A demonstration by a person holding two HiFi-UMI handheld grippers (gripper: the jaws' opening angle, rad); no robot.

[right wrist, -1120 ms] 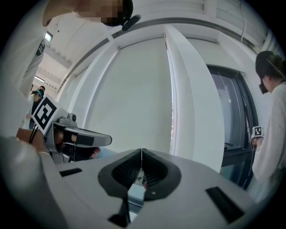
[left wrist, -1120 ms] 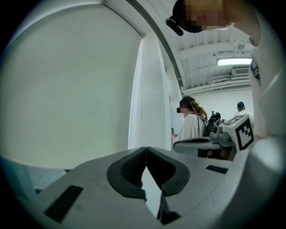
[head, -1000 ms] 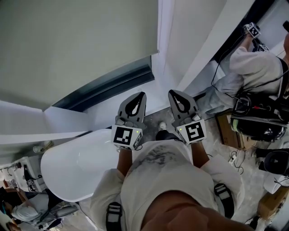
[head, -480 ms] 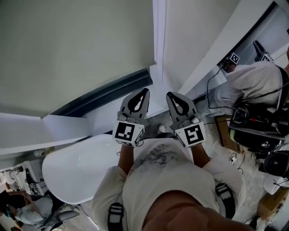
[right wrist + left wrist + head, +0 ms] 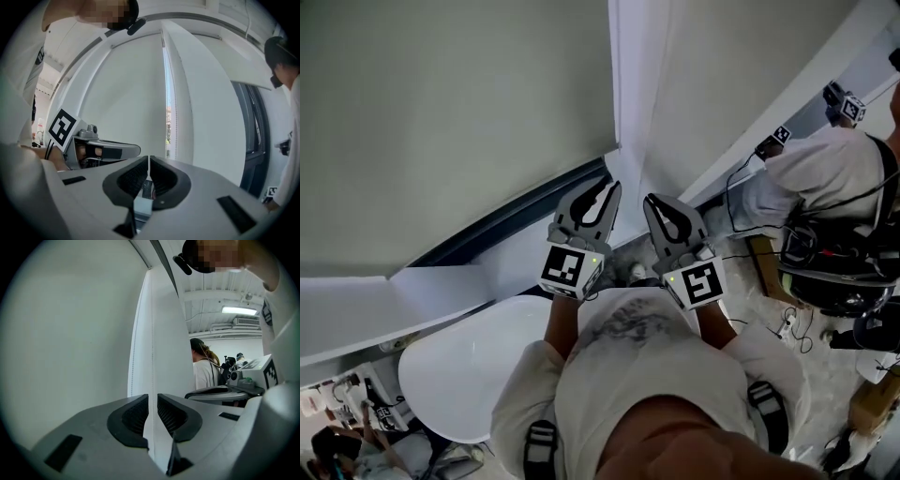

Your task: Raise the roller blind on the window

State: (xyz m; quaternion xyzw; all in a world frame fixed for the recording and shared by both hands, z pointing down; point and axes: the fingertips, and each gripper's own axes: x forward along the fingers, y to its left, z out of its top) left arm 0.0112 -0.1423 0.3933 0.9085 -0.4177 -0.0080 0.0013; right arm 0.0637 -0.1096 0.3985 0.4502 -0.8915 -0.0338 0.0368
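The grey-green roller blind (image 5: 450,122) hangs over most of the window, its bottom edge just above the dark sill strip (image 5: 516,211). Both grippers are held side by side below the blind's right corner. The jaws of my left gripper (image 5: 598,199) are opening. In the left gripper view, the thin white blind cord (image 5: 151,362) runs upright through the gap of that gripper (image 5: 152,401), and the pads stand clear of it. My right gripper (image 5: 667,208) is shut. In the right gripper view, a short white strand of cord (image 5: 148,169) shows pinched between its pads (image 5: 149,161).
A white upright frame post (image 5: 633,84) stands right of the blind. A white rounded tabletop (image 5: 469,375) lies low at the left. Another person in white (image 5: 825,169) works at the right with cables and gear on the floor.
The left gripper's jaws have parted; a second ago they were together. Both grippers have shifted slightly up and toward the blind's right edge.
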